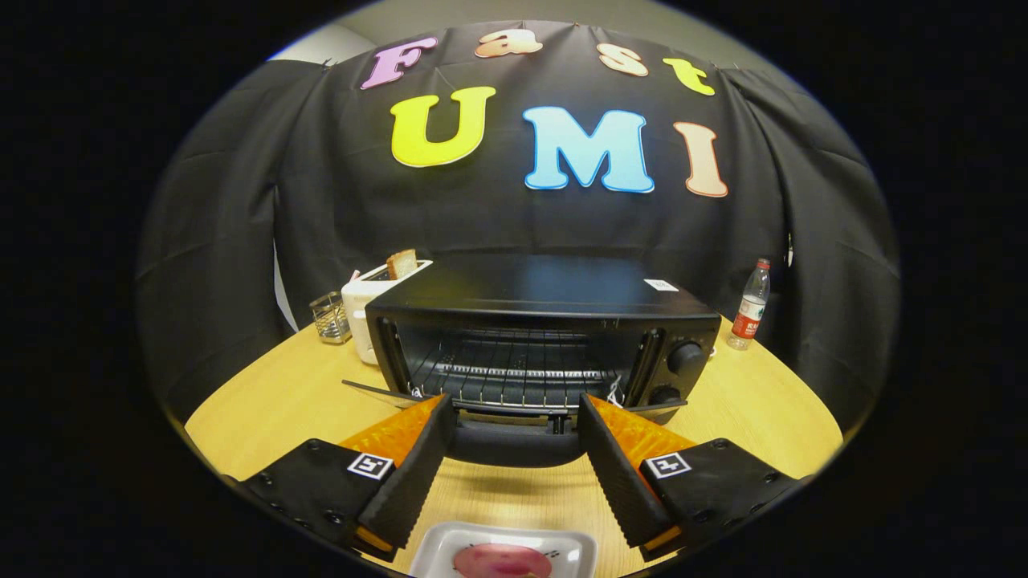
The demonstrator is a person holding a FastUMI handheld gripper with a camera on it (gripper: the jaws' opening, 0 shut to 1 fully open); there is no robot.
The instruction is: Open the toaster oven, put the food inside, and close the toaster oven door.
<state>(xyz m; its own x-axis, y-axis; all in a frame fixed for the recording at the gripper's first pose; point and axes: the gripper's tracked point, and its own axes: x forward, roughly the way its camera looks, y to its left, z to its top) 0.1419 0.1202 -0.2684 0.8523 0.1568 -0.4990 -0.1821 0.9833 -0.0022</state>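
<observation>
Hovering released above the counter (pixel 265 401), the claw (pixel 511 417) faces the open toaster oven (pixel 546 337) at 12 o'clock, leaving the plated food (pixel 502 560) at 6 o'clock within reach for loading.

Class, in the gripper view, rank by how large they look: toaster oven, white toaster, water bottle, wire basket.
1. toaster oven
2. white toaster
3. and 4. water bottle and wire basket look about alike, so no ranking.
The gripper jaws stand open in front of the oven.
</observation>
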